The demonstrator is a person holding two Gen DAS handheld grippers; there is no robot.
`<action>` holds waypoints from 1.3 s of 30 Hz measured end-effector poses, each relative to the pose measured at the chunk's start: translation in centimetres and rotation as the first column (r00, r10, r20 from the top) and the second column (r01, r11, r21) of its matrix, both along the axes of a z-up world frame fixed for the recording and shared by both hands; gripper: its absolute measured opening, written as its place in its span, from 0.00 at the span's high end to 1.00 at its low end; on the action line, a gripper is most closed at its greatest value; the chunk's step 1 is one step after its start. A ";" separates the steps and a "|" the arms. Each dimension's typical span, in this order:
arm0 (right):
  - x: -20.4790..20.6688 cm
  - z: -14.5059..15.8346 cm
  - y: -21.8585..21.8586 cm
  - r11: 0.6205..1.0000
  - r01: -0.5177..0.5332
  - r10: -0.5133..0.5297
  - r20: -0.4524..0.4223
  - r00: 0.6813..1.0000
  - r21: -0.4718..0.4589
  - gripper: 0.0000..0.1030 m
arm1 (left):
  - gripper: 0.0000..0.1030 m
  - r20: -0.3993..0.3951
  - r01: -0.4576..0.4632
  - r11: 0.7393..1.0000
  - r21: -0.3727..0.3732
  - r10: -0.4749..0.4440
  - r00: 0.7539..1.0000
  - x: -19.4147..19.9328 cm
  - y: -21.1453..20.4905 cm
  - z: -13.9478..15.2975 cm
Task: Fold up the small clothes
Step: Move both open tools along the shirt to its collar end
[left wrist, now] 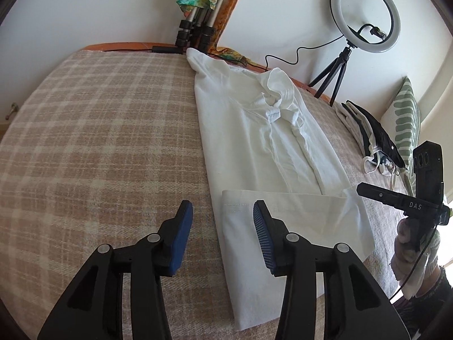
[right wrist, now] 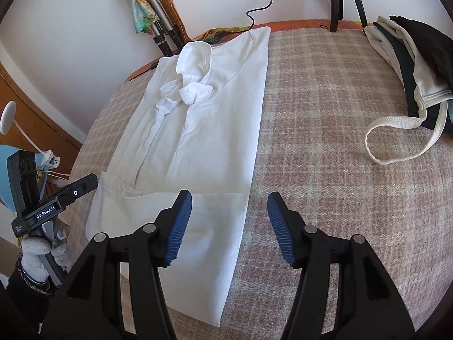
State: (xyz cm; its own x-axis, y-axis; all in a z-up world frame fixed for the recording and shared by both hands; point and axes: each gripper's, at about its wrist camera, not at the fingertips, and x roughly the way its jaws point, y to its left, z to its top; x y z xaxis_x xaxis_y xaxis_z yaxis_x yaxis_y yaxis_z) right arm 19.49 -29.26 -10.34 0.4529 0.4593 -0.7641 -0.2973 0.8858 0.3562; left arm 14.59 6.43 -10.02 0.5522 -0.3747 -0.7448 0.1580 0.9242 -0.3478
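A white collared shirt (left wrist: 269, 138) lies lengthwise on the plaid blanket (left wrist: 99, 130), sides folded in, its bottom hem turned up over the body near me. It also shows in the right wrist view (right wrist: 198, 130). My left gripper (left wrist: 223, 221) is open and empty, hovering over the shirt's near left corner. My right gripper (right wrist: 229, 212) is open and empty over the shirt's near right edge. Each gripper shows in the other view, the right one (left wrist: 396, 195) and the left one (right wrist: 68, 195), held by gloved hands.
A pile of folded dark and white clothes (right wrist: 407, 65) with a loose white strap (right wrist: 396, 138) lies at the right. A ring light on a tripod (left wrist: 365, 25), another tripod's legs (left wrist: 195, 34), a cable and a green patterned pillow (left wrist: 405, 121) stand along the wall.
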 end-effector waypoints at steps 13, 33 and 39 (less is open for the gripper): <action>-0.1 -0.8 0.7 0.995 -0.018 0.020 0.016 1.000 -0.102 0.88 | 0.95 0.045 -0.027 0.997 0.069 0.024 0.999 -0.7 -0.6 -0.9; 3.6 0.6 -2.4 0.998 0.022 -0.020 -0.019 1.000 0.063 0.64 | 0.63 0.030 -0.029 1.000 0.010 0.029 0.999 4.3 2.0 1.3; 7.7 1.0 -2.4 0.995 0.006 0.000 -0.057 0.998 0.101 0.64 | 0.63 -0.050 -0.016 0.994 -0.110 0.010 0.999 10.1 3.6 0.1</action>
